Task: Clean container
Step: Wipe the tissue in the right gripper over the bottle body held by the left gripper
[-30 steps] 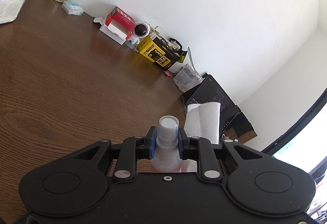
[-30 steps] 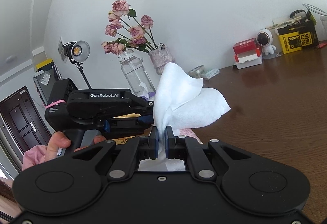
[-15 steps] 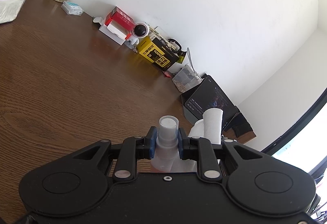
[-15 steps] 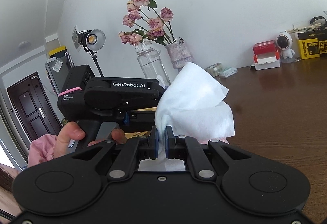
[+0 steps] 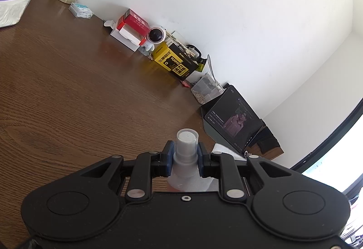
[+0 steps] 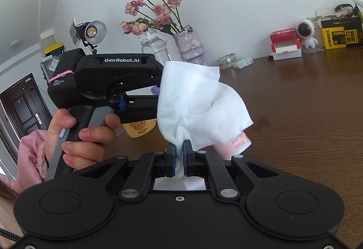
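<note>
1. Above the brown wooden bench (image 5: 68,94), the left gripper (image 5: 183,156) has its jaws pinching the small translucent plastic spray bottle (image 5: 186,142) at its neck.
2. Right gripper (image 6: 179,149) jaws pinch a soft white wipe (image 6: 195,99), draped against the bottle's pink-labelled body.
3. Light, smooth and probably slippery; the neck grip suits it.
4. Readable: "GenRobot.AI", "YUNMO", "Pink Bear".

Bright daylight, sharp, fisheye-warped edges
</note>
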A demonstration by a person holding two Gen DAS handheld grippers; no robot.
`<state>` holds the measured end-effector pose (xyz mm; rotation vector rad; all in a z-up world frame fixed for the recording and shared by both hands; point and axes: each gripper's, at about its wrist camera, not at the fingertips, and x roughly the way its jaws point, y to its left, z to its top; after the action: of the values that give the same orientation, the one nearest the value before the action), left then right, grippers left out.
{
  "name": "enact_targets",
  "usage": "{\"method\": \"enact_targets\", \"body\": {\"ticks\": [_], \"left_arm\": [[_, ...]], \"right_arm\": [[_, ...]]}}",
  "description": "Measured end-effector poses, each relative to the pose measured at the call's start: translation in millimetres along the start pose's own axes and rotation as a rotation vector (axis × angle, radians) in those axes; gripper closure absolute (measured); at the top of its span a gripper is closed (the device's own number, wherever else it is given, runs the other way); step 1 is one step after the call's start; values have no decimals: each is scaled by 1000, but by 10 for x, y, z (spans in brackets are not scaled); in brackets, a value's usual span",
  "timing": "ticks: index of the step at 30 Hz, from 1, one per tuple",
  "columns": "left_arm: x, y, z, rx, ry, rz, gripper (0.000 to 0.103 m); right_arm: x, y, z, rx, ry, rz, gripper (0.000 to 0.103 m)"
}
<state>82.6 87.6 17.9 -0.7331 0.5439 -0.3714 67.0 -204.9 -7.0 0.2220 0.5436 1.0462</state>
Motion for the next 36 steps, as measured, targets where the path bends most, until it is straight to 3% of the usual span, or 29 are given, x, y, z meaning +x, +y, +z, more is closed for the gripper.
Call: {"method": "enact_targets", "body": {"ticks": [10, 27, 36], "left_arm": [[-20, -15, 2, 3, -4, -1, 82], [-9, -29, -36, 18, 6, -1, 82], [-40, -16, -35, 20, 1, 0, 82]], "right_arm": [[8, -109, -130, 39, 35, -43, 97], [77, 236, 125, -92, -22, 17, 97], [62, 169, 80, -63, -15, 0, 97]]}}
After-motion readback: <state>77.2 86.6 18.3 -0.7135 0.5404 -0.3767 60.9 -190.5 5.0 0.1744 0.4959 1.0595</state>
